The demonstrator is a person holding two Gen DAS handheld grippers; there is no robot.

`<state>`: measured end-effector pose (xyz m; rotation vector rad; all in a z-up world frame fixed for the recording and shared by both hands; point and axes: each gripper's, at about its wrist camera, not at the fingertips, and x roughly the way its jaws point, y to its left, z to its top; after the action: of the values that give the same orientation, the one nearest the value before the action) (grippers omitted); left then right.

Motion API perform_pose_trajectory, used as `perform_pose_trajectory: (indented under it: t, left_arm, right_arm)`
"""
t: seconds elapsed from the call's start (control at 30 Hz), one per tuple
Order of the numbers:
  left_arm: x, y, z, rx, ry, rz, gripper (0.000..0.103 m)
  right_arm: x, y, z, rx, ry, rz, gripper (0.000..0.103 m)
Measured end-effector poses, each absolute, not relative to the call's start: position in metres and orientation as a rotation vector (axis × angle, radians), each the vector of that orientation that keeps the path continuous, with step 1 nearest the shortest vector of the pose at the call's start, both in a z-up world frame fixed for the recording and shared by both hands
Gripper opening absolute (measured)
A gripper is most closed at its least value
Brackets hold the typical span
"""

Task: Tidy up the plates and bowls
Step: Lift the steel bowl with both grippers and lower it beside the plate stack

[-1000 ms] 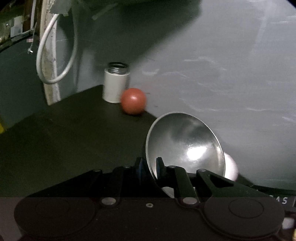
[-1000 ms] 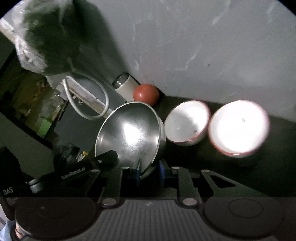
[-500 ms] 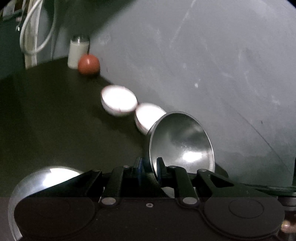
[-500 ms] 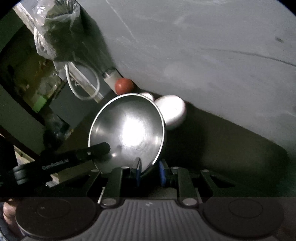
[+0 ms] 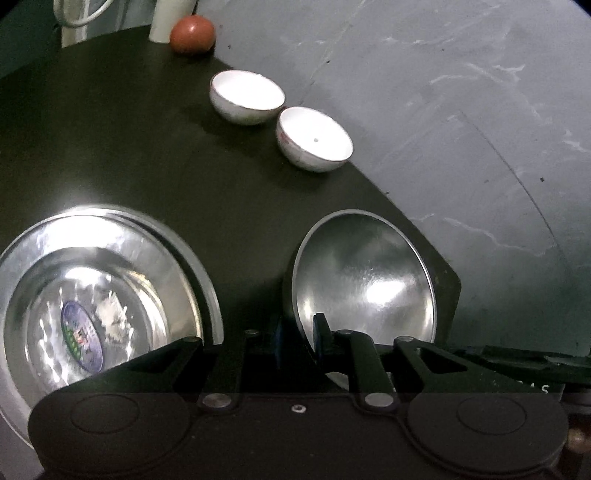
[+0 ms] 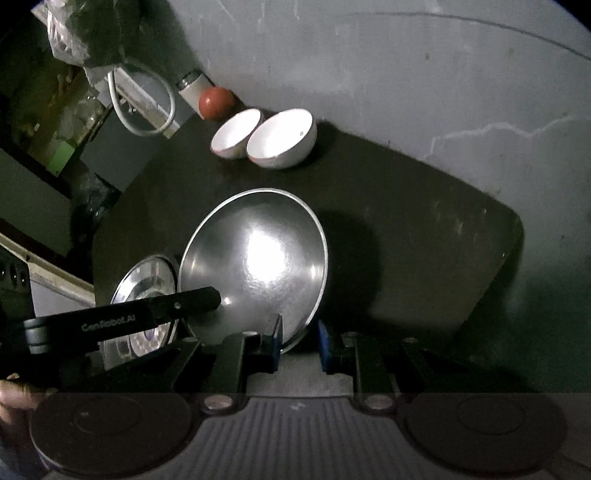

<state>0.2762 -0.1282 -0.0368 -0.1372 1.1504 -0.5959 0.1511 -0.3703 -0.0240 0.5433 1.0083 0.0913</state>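
The left gripper is clamped on the near rim of a shiny, round steel bowl, one finger inside the rim and one outside — the bowl stands tilted on edge ahead of the fingers, its hollow facing the camera. In the right wrist view the same steel bowl sits just ahead of the right gripper, whose blue-padded fingers stand apart on either side of the bowl's lower rim; the left finger looks to touch it, the right one is clear of it. The left gripper's black finger reaches into that view from the left and lies across the bowl's edge.

To the left of the left gripper, a stack of flat, round steel plates lies on the dark, matte tabletop, with a blue oval sticker in the middle of the top one. Farther ahead, near the grey wall, two white round ceramic bowls — the farther and the nearer — sit just beside each other, upright. Beyond them a reddish-brown ball rests against a white cylindrical jar.
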Motion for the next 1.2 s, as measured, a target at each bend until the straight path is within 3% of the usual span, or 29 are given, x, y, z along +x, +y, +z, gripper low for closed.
perform_pose_trajectory:
  t: [0.77, 1.03, 1.1, 1.2]
  left_arm:
    - [0.273, -0.125, -0.036, -0.146, 1.203, -0.564, 0.019]
    - [0.272, -0.120, -0.022, -0.125, 1.167, -0.538, 0.019]
    - [0.270, -0.119, -0.017, -0.118, 1.157, -0.534, 0.021]
    - [0.268, -0.116, -0.009, -0.121, 1.125, -0.523, 0.034]
  right_arm:
    - [0.168, -0.367, -0.027, 0.550, 1.046, 0.127, 0.023]
    - [0.163, -0.371, -0.026, 0.546, 1.018, 0.121, 0.029]
    - [0.162, -0.373, -0.026, 0.548, 1.011, 0.118, 0.031]
    - [0.159, -0.375, -0.022, 0.535, 0.991, 0.107, 0.033]
